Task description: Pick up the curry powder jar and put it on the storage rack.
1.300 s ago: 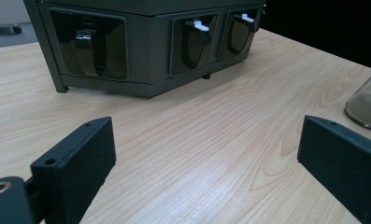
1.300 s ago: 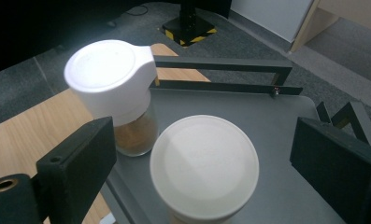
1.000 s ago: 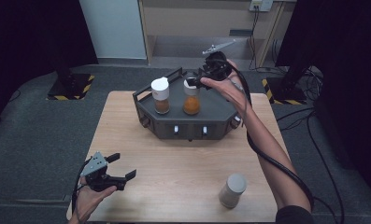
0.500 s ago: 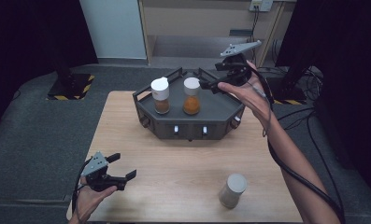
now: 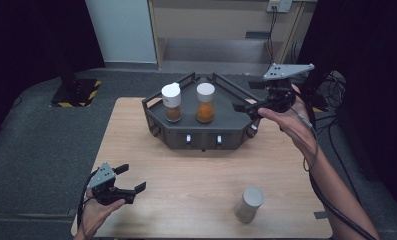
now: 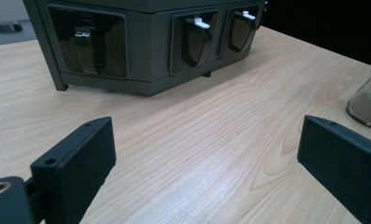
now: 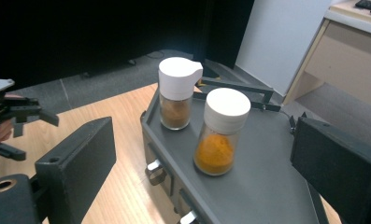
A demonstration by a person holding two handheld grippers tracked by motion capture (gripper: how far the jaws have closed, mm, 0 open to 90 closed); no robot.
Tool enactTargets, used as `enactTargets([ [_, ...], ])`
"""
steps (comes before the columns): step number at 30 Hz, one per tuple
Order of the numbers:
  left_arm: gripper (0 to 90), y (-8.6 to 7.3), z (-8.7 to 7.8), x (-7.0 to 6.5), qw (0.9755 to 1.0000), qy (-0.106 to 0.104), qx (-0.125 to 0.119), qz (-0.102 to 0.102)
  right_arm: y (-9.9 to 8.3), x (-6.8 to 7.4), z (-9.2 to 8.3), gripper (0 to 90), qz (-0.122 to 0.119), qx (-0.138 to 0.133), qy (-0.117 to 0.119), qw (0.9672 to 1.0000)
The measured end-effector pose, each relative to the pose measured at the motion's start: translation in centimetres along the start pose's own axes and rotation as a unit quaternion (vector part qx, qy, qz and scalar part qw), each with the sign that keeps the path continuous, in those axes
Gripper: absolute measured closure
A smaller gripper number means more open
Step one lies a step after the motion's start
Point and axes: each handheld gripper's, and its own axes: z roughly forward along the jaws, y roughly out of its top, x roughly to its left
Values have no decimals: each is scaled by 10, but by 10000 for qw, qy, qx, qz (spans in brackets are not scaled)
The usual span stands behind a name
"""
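A dark grey rack [image 5: 238,120] stands at the back middle of the wooden table. On it stand a brown spice jar [image 5: 172,102] with a white spout cap and an orange spice jar [image 5: 205,103] with a round white cap. My right gripper [image 5: 245,96] hovers at the rack's right end, open and empty, its jaws turned toward the jars. In the right gripper view the orange jar [image 7: 220,140] and the brown jar [image 7: 176,93] stand ahead of its jaws, well beyond them. My left gripper [image 5: 132,177] rests open near the front left, with bare wood between its jaws [image 6: 206,154].
A third jar [image 5: 249,204] with a grey lid stands alone at the front right of the table; its glass base [image 6: 367,105] edges into the left gripper view. The rack's front face [image 6: 146,70] carries several small levers. A cable trails from the right hand.
My right gripper has drawn back to the right, from beside the orange jar's cap to the rack's right end. The left gripper and all three jars have stayed put.
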Motion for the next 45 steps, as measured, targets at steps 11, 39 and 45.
enactTargets([
  [11,31,0,1,0,10000,-1,26,0,-32,19,-35,75,1,-373,109,9992],
  [39,31,1,2,0,10000,-3,44,13,-116,66,-110,74,197,-692,-527,9960],
  [45,31,1,2,0,10000,4,41,7,-135,73,-123,73,309,-710,-750,9942],
])
